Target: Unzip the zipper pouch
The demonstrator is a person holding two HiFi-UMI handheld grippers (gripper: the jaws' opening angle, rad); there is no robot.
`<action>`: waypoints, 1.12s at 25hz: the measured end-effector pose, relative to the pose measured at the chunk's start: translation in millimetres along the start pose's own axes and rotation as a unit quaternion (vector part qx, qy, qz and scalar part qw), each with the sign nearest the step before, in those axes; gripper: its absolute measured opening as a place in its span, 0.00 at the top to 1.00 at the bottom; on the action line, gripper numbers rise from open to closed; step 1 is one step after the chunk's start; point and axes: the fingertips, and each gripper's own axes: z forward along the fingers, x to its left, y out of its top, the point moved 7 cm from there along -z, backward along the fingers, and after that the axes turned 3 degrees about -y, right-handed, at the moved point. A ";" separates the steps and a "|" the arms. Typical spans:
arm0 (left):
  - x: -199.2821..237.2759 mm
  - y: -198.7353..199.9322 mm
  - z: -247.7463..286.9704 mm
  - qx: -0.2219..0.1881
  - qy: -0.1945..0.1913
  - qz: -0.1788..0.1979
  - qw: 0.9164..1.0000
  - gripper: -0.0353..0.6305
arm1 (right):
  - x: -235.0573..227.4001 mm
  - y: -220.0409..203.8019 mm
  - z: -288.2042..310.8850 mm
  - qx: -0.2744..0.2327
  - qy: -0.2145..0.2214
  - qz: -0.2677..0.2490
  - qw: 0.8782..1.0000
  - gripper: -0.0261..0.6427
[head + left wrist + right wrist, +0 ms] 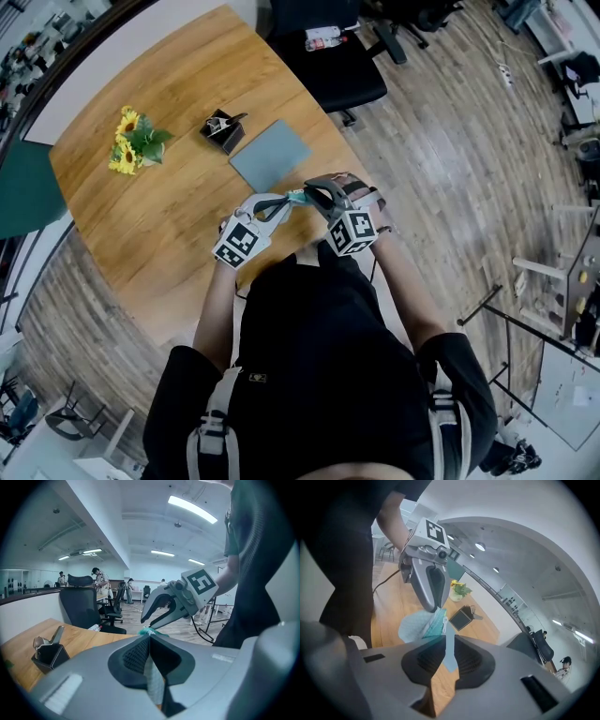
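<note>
The head view looks steeply down on the oval wooden counter (159,216), while both claw views face each other closely across the teal fabric pouch (433,626).

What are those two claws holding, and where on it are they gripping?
A small teal zipper pouch, held in the air. The left claw and the right claw each pinch its fabric, close together near the zipper pull.

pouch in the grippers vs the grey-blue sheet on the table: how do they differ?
Colour: the pouch is teal, the sheet grey-blue. Shape: pouch crumpled, sheet flat. State: pouch pinched by left gripper and right gripper above the table; sheet lies on it, untouched. Both look thin.
</note>
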 end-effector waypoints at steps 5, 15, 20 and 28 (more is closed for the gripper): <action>-1.0 -0.6 0.6 0.006 -0.002 0.002 1.000 0.93 | 7.5 -1.0 -1.6 0.007 0.017 -0.033 0.999 0.87; -2.5 -1.7 2.5 0.016 -0.001 0.004 1.000 0.93 | 16.0 5.5 -7.9 -0.005 0.041 -0.071 0.997 0.86; -6.9 -3.3 5.9 0.027 -0.015 0.020 0.999 0.93 | 15.2 6.7 -7.6 -0.011 0.034 -0.066 0.997 0.88; -12.2 -5.1 7.7 0.040 -0.026 0.031 0.998 0.93 | 18.4 6.7 -3.7 -0.010 0.037 -0.078 0.996 0.93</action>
